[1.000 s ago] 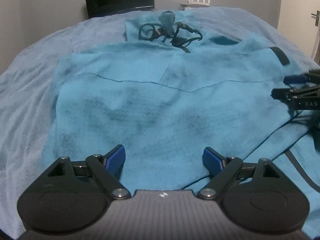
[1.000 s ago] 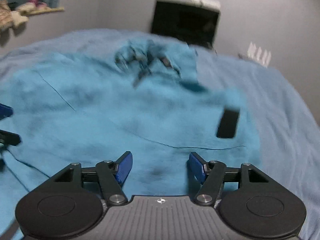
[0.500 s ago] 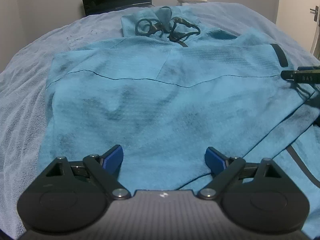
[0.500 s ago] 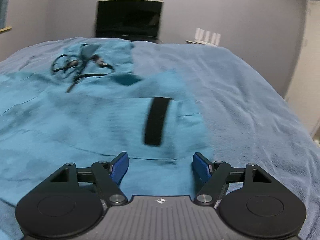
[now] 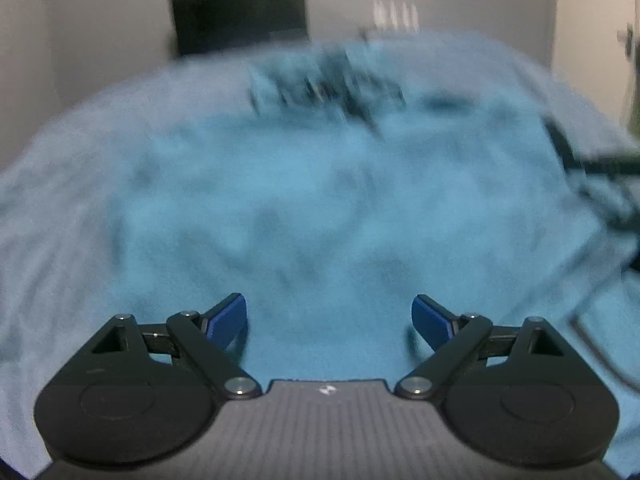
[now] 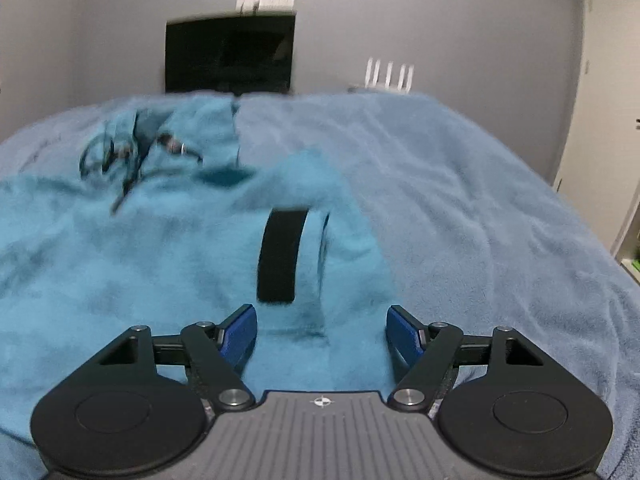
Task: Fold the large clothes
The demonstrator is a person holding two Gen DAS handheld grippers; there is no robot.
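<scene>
- Bed [image 6: 480,200]: grey-blue blanket, carries everything. Same framing of wall, dark screen [image 6: 230,58] and white router [image 6: 390,76] as half a second ago in the right view, so your right hand has barely travelled.
- Garment [image 6: 140,248]: large teal piece, spread flat over the left and middle of the bed, cords [image 6: 132,148] bunched at its far end. It lies as it did a second ago; no new fold is visible.
- Left view: sharp half a second ago, now heavily smeared. You are swinging the left hand fast; detail of seams and edges there cannot be read.
- Black strap [image 6: 278,256]: sits just ahead of the right tool, closer to it than half a second ago.
- Right tool [image 6: 322,334]: jaws spread wide, nothing between them, poised over the garment's right edge.
- Left tool [image 5: 330,320]: jaws spread wide, empty, over the garment's middle.
- Judgement: neither hand has cloth, so the fold in hand has not begun. You appear to be repositioning for a grasp; the right edge near the strap looks the likely pick-up.
</scene>
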